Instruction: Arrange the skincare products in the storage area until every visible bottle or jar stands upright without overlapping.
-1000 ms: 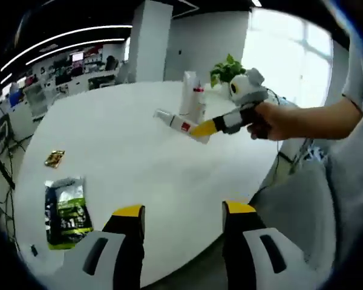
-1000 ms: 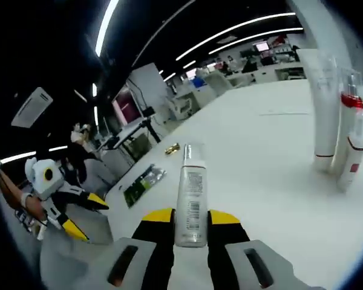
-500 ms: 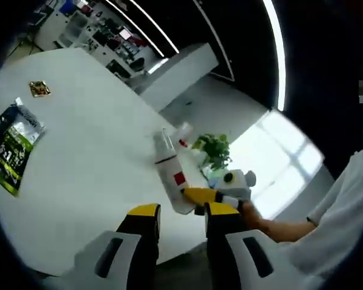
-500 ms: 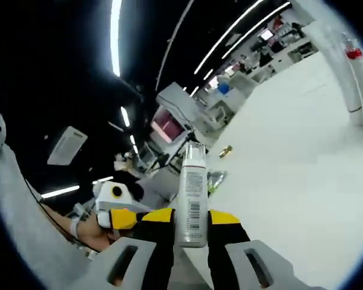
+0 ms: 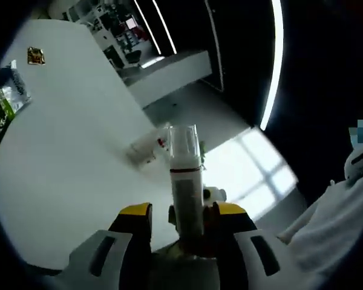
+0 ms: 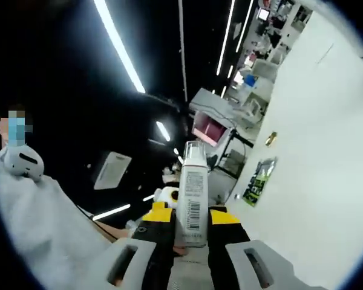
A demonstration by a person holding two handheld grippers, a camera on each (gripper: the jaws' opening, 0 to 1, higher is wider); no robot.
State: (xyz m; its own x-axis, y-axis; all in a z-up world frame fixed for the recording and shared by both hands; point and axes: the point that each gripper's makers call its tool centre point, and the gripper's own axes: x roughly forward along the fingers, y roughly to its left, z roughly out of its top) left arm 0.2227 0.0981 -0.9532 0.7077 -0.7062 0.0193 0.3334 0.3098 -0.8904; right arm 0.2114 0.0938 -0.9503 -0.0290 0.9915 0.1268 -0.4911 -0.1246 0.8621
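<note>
Step in hand, by my reading: bottle carried aloft, off the worktop (image 5: 66,151).

Left gripper (image 5: 176,212): its yellow-tipped jaws flank a bottle (image 5: 185,181); cannot tell whether they pinch it. Bottle is a slim cylinder, clear cap, red band, pale body.

Right gripper (image 6: 189,216): jaws pressed on the bottle (image 6: 192,196), white, barcode label facing the camera.

Two more bottles (image 5: 146,146) sit on the glossy white worktop. Green packet (image 5: 0,112) lies flat.

Next move calls for lowering the bottle upright beside those, not touching.

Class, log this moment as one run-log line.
right tongs: shut on bottle | left tongs: around the bottle, grip unclear | table: tubes waiting
</note>
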